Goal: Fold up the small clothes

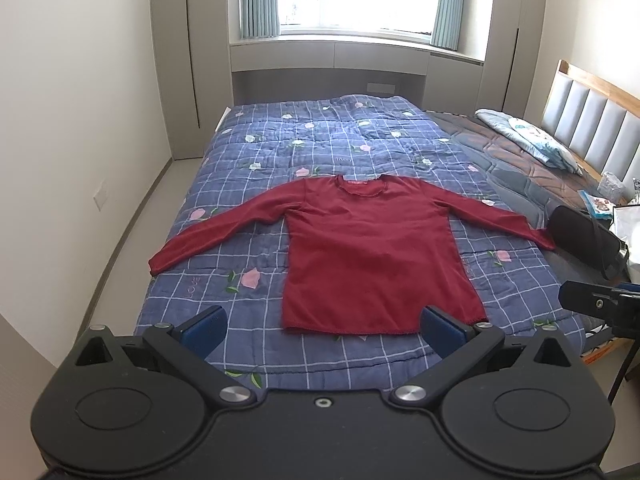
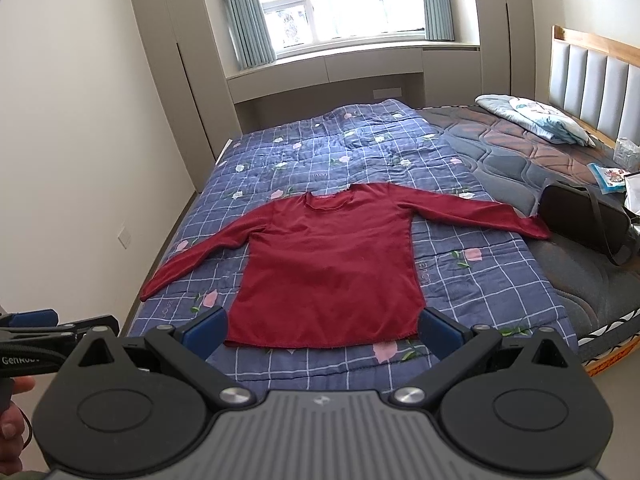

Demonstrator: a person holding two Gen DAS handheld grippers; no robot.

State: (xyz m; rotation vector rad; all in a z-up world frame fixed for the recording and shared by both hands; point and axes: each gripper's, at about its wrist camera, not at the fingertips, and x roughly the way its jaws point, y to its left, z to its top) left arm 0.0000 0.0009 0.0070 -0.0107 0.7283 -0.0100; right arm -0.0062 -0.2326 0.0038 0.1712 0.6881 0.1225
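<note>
A red long-sleeved shirt [image 1: 372, 256] lies flat and spread out on a blue checked floral quilt [image 1: 320, 140], collar away from me, both sleeves stretched out sideways. It also shows in the right wrist view [image 2: 332, 260]. My left gripper [image 1: 324, 330] is open and empty, held above the bed's near edge just short of the shirt's hem. My right gripper [image 2: 324, 330] is open and empty, also just short of the hem. The left gripper shows at the left edge of the right wrist view [image 2: 36, 324]; the right gripper shows at the right edge of the left wrist view [image 1: 600, 304].
A black bag [image 1: 588, 240] lies on the bare mattress by the right sleeve's cuff. A folded pale blanket [image 1: 528, 136] and small items sit near the padded headboard [image 1: 600, 120]. A wall and floor strip run along the bed's left side. A window with curtains is beyond.
</note>
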